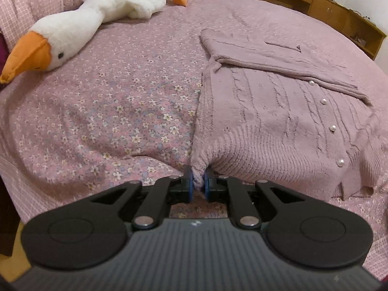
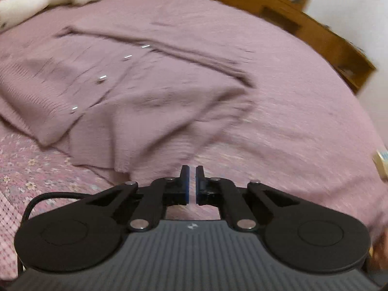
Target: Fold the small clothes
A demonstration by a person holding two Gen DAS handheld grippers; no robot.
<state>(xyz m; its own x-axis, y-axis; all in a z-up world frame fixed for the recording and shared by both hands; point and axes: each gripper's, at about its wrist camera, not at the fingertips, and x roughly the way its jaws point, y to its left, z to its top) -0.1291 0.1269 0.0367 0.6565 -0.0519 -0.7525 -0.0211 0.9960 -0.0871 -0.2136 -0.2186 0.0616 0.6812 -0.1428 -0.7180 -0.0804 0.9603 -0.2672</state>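
**Left claw pinches the cardigan's hem corner; right claw closed on nothing**

Here's the left claw (image 1: 198, 183), its blue-faced pads pressed together on the near left corner of the mauve cardigan (image 1: 274, 111), right at the ribbed hem. The knit bunches into a little peak where the pads bite. The cardigan lies flat on the bed (image 1: 109, 101), to the right of the claw's line, and it's a soft, fuzzy cable knit: raised rope-like columns down the body, fine ribbing at the bottom band, a row of round pearly buttons (image 1: 332, 128) curving down the front. One sleeve (image 1: 278, 59) is laid across the chest as a long flat band.

The bedspread is a dusty pink cotton with small white and blue flowers, rumpled into shallow folds near the hem. A plush goose (image 1: 97, 12), white and fluffy with an orange beak and foot, sprawls at the far left.

Over to the right wrist view, and it's heavily smeared. The right claw (image 2: 191, 184) has its pads nearly together, only a thin slit between them, with nothing in it; it sits over bare bedspread just off the cardigan's near right corner. This view gives the garment's right edge and lower right corner, lying loose and wrinkled, which the left view cuts off. The buttons show only as bright streaks here. The left view alone gives crisp knit detail. Wooden cabinets (image 1: 322, 4) line the wall beyond the bed in both views.
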